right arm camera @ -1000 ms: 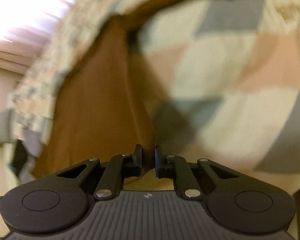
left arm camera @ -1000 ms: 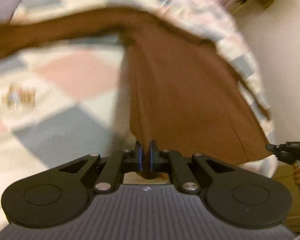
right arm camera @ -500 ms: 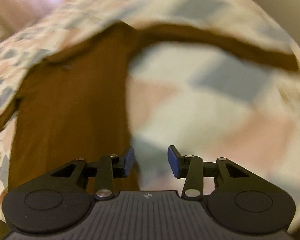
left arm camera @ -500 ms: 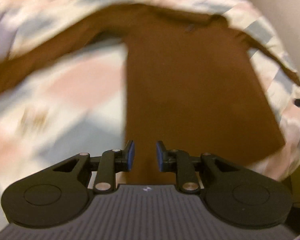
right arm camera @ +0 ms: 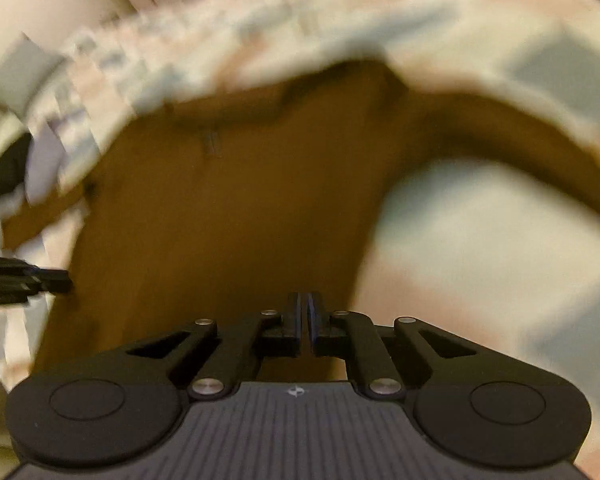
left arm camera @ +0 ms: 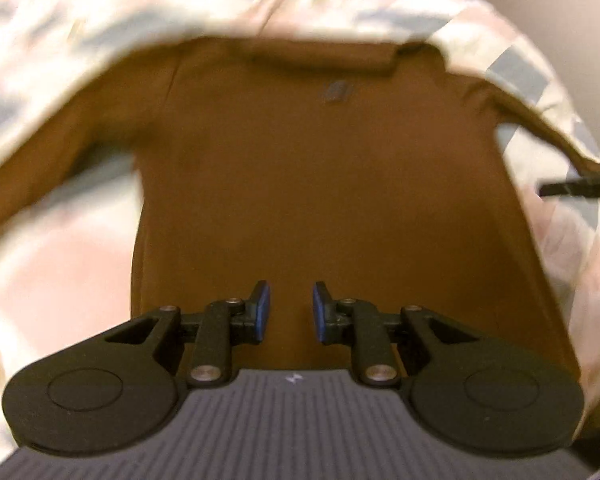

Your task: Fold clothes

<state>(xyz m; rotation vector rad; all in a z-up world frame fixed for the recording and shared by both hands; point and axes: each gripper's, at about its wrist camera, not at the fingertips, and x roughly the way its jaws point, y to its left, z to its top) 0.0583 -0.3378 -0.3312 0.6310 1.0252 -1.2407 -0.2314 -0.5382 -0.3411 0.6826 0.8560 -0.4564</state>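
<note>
Left wrist view: the brown shirt (left arm camera: 320, 184) is seen spread flat on the patchwork quilt (left arm camera: 60, 264); above its hem the left gripper (left arm camera: 287, 307) is held parted and empty, while the right gripper (right arm camera: 304, 316) is pressed closed with nothing seen between its fingers.

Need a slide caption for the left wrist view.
Open left tongs poised over brown long-sleeved shirt spread flat on pastel checked bedspread.

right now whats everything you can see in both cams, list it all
long-sleeved shirt: one, brown, spread flat on the bedspread with sleeves out to the sides, collar at the far end
patch on the shirt: one, dark, just below the collar
bedspread: one, checked in cream, pink and grey-blue, under the shirt
wall: pale, beyond the bed
left gripper: one, black with blue pads, jaws apart, over the shirt's near hem
right gripper: one, black, jaws together, nothing visibly between them, near the hem
</note>
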